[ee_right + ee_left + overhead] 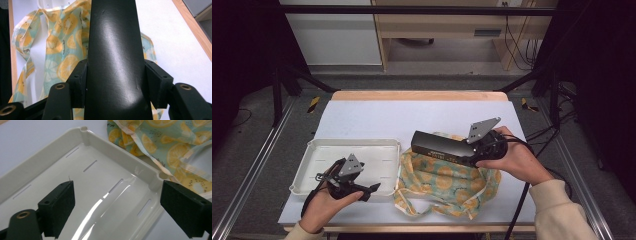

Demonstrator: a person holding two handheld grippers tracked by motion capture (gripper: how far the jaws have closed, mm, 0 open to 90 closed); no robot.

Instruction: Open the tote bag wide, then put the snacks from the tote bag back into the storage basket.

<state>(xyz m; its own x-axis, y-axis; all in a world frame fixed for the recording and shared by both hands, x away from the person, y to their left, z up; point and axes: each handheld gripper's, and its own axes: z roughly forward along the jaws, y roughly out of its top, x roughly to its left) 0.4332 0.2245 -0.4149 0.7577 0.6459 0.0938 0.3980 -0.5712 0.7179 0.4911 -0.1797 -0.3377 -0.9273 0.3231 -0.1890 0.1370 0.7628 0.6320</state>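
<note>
The long black glossy case (pixel 439 146), perhaps a glasses case, is held above the table, clamped near its right end by the right gripper (pixel 479 150). In the right gripper view the two fingers (pixel 79 82) press against its two sides, with the body of the case (pixel 113 57) running away between them toward the far end. It hangs over the crumpled lemon-print cloth bag (pixel 447 182), which lies on the pale blue table (pixel 377 117) just right of the shallow white plastic tray (pixel 327 150).

The left gripper (pixel 374 188) sits at the tray's near right corner, its fingers (pixel 58 207) spread wide with nothing between them; in the left gripper view they look over the tray's slotted floor (pixel 100 185), and the bag's edge (pixel 160 142) lies just beyond the tray's rim.

The step in hand looks like carrying the case across to the tray. To do it well, the grip should stay firm, since the case is smooth and held near one end, so its free end may droop or swing. Keeping it level and clear of the bag's loose straps (pixel 412 210), then lowering it flat inside the rim before releasing, would be safest. The left gripper should stay clear of the landing spot.
</note>
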